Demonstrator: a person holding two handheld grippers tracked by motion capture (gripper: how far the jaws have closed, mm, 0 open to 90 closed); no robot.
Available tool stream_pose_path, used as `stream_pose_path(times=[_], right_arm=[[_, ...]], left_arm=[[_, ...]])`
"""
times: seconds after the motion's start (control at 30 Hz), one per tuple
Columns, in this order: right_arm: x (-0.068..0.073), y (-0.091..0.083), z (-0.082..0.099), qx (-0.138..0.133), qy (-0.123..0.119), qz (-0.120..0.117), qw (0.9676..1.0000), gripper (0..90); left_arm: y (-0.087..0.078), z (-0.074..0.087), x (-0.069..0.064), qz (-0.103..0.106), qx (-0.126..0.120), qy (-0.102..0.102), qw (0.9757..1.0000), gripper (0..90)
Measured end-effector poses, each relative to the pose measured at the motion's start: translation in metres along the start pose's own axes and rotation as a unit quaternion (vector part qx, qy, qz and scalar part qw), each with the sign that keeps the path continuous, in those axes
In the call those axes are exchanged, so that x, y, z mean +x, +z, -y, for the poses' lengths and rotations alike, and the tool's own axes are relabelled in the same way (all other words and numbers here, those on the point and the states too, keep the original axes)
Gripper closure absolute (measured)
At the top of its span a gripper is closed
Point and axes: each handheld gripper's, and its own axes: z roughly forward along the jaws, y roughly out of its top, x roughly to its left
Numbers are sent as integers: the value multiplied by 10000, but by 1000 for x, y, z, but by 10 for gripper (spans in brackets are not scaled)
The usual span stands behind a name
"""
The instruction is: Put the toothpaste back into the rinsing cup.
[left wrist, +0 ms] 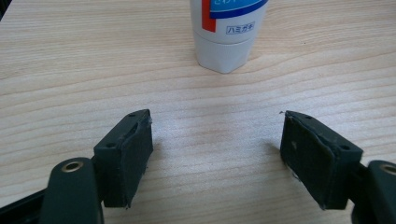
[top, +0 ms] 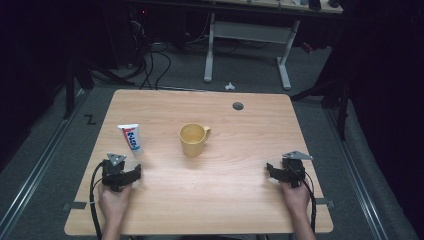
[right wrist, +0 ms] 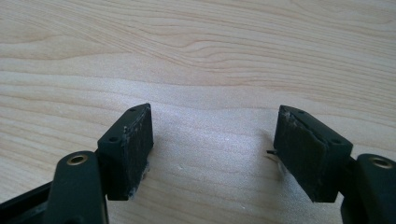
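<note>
On the wooden surface (top: pixel 200 200) two things are seen: a white toothpaste tube (top: pixel 130 138) with a red and blue print, lying flat at the left side, and a yellow mug (top: pixel 193 139) standing upright near the middle, its handle turned to the right. The tube and the mug are apart from each other; nothing is seen inside the mug from above.

The left tool (top: pixel 134 173) is held low at the near left part of the surface, just before the tube. In the left gripper view its jaws stand wide, nothing is between them, and the cap end of the toothpaste tube (left wrist: pixel 227 35) lies just ahead, a little to the right of the middle line. The tube is not yet touched.

The right tool (top: pixel 271 170) is held at the near right part of the surface, well apart from the mug and the tube. In the right gripper view its jaws are also wide and only bare wood is between them.

It is judged that the work is at its very beginning: no thing is gripped and nothing is lifted. The approach to the tube appears to be the step in hand. What is left is nearly everything: the tube must be reached, closed upon and carried, probably toward the mug, though this cannot be told with certainty.
</note>
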Motion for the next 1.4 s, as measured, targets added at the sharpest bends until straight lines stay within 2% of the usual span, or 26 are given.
stream_pose_path(times=[0.47,0.6,1.17,1.4], right_arm=[[0,0,0,2,-23,-21,10000,284],[0,0,0,0,-16,-22,10000,284],[0,0,0,2,-27,-27,10000,284],[0,0,0,3,-27,-27,10000,284]], left_arm=[[-1,0,2,76,20,71,9999,270],[-3,-2,4,104,101,-34,9999,274],[-22,-20,3,72,-235,-222,9995,304],[-26,-32,-1,63,-315,-148,9994,303]])
